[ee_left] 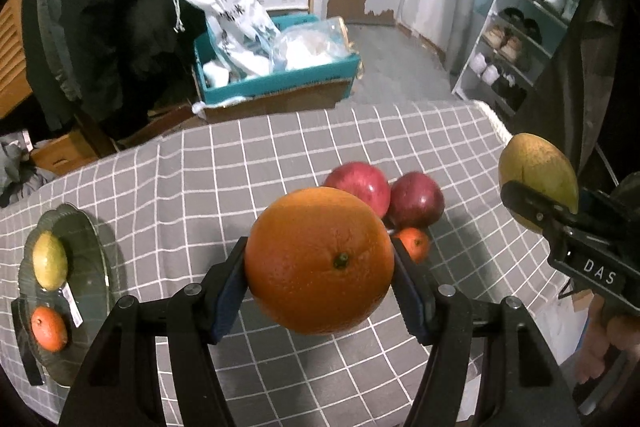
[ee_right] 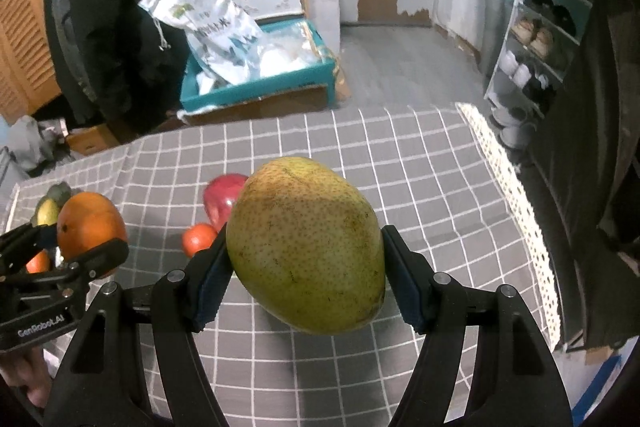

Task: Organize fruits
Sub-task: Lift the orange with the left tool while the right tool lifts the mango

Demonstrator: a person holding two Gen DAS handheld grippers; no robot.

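Left tongs (ee_left: 320, 267) clamping orange (ee_left: 319, 261), right tongs (ee_right: 306, 259) clamping pear (ee_right: 306, 245), apples (ee_left: 358, 187) half-hidden.

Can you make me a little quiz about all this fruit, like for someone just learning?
1. True or false: the left gripper holds a big orange.
2. What does the right gripper hold? A) a red apple B) a yellow-green mango C) a tangerine
3. How many fruits lie on the glass plate?

Key: 1 true; 2 B; 3 two, a small mango and a small orange.
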